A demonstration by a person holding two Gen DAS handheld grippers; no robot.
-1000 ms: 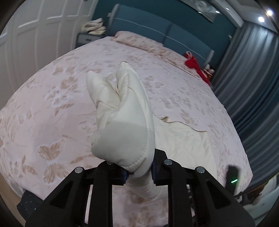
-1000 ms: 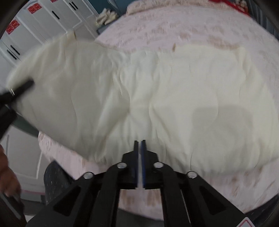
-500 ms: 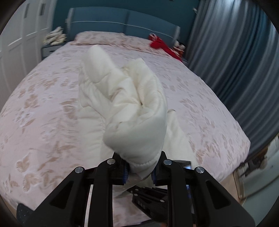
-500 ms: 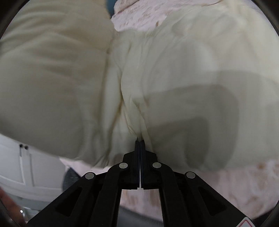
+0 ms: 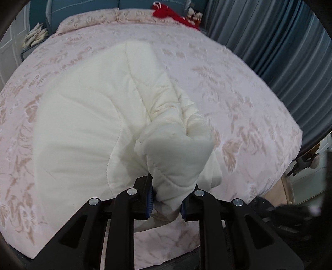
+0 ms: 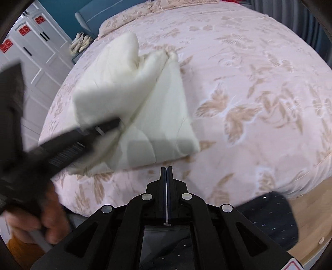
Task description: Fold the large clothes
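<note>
A cream quilted garment (image 5: 87,128) lies on the pink floral bed (image 5: 238,108), with one part doubled over itself. My left gripper (image 5: 167,197) is shut on a bunched edge of the garment, which bulges up between its fingers. In the right wrist view the garment (image 6: 145,99) is a folded heap. The left gripper (image 6: 108,126) reaches into that heap from the left, blurred, held by a hand (image 6: 49,220). My right gripper (image 6: 166,172) is shut and empty. It hangs over bare bedcover just short of the garment's near edge.
A red item (image 5: 172,12) lies by the pillows at the blue headboard. Grey curtains (image 5: 280,52) line the right side. White wardrobe doors (image 6: 31,54) and a nightstand with a pale cloth pile (image 5: 34,37) stand left. Dark speckled fabric (image 6: 269,220) shows beside wooden floor (image 6: 309,238).
The left gripper swung its bunch of garment across and down, so more cloth now lies doubled on the bed. The right gripper drew back off the garment and now sits over bare bedcover.
</note>
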